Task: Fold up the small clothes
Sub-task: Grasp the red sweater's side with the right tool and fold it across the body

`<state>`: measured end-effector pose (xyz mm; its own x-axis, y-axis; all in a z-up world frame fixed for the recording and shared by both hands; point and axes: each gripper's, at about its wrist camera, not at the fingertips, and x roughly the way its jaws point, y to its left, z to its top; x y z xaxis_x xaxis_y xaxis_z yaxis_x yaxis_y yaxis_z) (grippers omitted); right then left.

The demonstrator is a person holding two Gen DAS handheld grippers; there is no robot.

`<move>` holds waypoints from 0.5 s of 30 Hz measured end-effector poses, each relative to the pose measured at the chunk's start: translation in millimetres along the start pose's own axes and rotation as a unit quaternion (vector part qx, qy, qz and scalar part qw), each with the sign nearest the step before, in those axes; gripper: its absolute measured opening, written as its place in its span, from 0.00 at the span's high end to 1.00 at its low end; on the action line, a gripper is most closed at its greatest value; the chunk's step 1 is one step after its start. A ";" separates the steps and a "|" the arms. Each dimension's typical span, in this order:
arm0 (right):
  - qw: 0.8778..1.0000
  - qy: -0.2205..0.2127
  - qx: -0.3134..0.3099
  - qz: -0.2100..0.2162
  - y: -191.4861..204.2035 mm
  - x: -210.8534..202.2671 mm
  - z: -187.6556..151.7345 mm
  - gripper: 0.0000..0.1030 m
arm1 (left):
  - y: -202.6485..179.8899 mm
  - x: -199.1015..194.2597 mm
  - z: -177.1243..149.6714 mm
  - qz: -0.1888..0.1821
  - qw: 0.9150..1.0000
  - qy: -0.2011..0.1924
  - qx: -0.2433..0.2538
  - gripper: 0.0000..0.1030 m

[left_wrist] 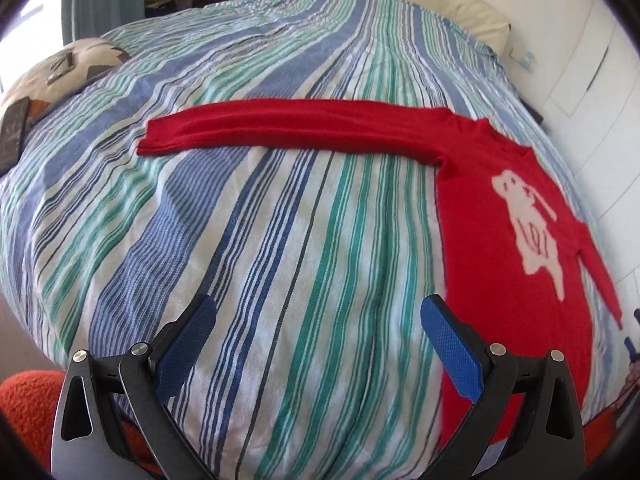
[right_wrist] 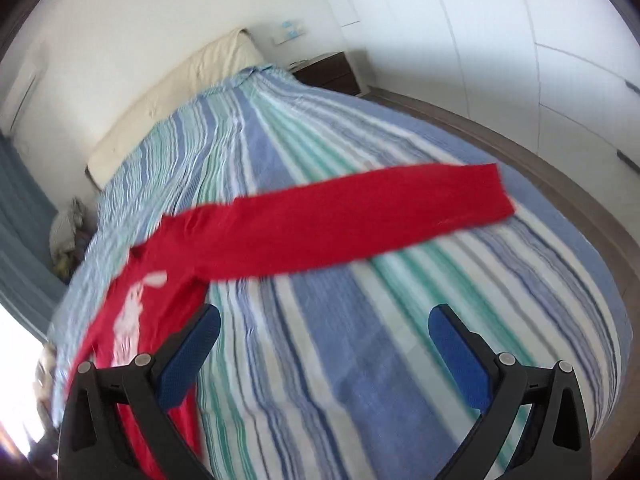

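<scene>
A small red sweater with a pale animal figure on its front lies flat on the striped bedspread. One long sleeve stretches out to the left in the left wrist view. In the right wrist view the sweater lies at the left and its other sleeve runs out to the right. My left gripper is open above the bedspread, just left of the sweater's body. My right gripper is open too, just right of the body and nearer than the sleeve. Neither holds anything.
A cream headboard cushion lines the far end of the bed. A patterned pillow and a dark flat object lie at the bed's left side. A dark nightstand and white wardrobe doors stand on the right.
</scene>
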<state>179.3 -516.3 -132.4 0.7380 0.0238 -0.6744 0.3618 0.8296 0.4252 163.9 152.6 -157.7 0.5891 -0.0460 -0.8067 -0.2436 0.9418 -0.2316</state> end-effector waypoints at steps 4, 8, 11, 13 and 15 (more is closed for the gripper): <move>0.984 -0.002 0.175 0.041 -75.9 12.9 35.7 0.05 | 5.0 -13.9 -6.9 -0.011 0.999 -0.009 -0.037 0.01; 0.959 0.005 0.274 0.078 -106.7 47.5 42.4 0.13 | 3.7 -7.5 -12.4 0.006 0.999 -0.005 -0.033 0.01; 0.956 -0.016 0.286 0.059 -108.5 67.7 56.1 0.22 | -1.1 0.4 -15.3 0.028 0.999 -0.006 -0.014 0.01; 0.956 -0.008 0.291 0.034 -108.7 84.0 65.3 0.54 | -2.0 5.7 -17.5 0.043 0.999 -0.002 -0.009 0.01; 0.962 0.015 0.274 0.009 -101.2 96.5 75.6 0.93 | 0.1 11.2 -18.0 0.047 0.999 0.007 -0.013 0.01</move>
<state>256.9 -640.1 -194.9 0.7332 0.0572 -0.6776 0.6013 0.4110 0.6852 156.6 146.1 -176.5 0.5515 0.0370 -0.8334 -0.3175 0.9332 -0.1686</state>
